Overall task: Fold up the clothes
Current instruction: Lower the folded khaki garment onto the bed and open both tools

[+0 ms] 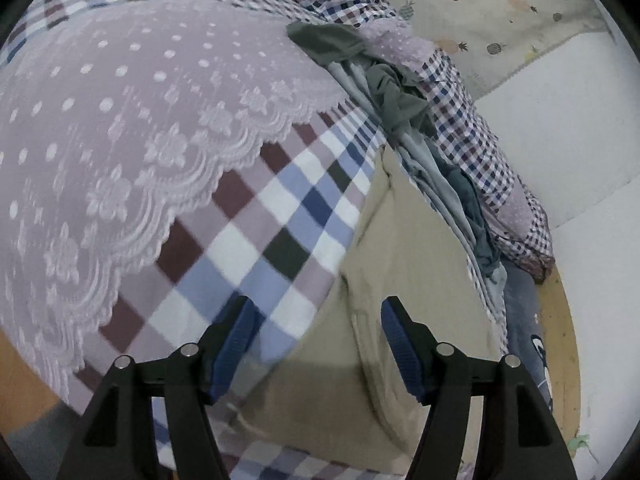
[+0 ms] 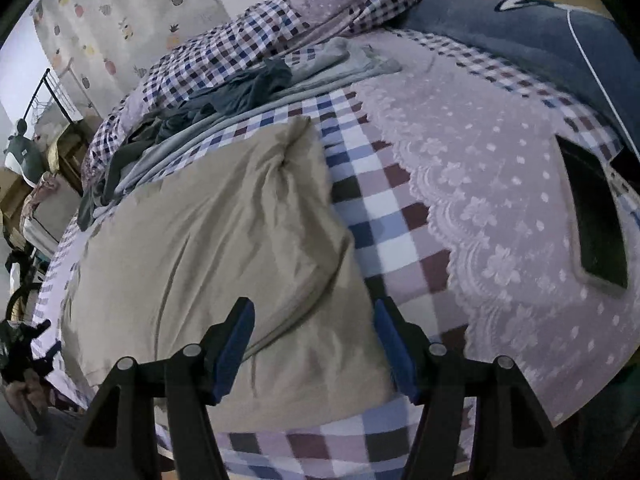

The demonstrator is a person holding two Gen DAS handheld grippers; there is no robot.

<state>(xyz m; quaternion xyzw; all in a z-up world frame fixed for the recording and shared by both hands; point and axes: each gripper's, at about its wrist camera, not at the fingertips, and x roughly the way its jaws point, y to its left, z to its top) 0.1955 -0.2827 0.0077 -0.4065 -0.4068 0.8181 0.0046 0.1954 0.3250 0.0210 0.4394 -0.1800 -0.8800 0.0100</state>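
Beige garment [image 2: 224, 248]: was seen spread flat and creased on the checked bedcover [image 2: 384, 216], with one corner bunched into a small knot near its far edge; in the left wrist view the same cloth [image 1: 404, 280] was seen running under the tool.

Left tool [image 1: 316, 340]: was held with its blue-padded fingers [image 1: 236, 344] wide apart; nothing was gripped between them. It was poised over the near edge of the beige cloth, where that cloth met the checked cover. Contact with the fabric could not be judged.

Right tool [image 2: 314, 344]: was likewise held wide, with its blue pads [image 2: 236, 344] spread over the near right part of the beige garment; nothing was clasped.

Lace panel [image 1: 120, 128]: a pale lilac dotted panel with a scalloped floral edge was seen lying on the checked cover, beside the beige garment.

Clothes heap [image 2: 224, 92]: grey, grey-blue and dark green pieces were seen piled loosely beyond the beige garment, along the far side of the bed.

Small-check quilt [image 2: 240, 36]: was seen bunched behind that heap, against the wall.

Blue pillow [image 2: 532, 32]: was seen at the far right of the bed.

Dark flat object [image 2: 596, 216]: was seen resting on the lace panel; what it was could not be told.
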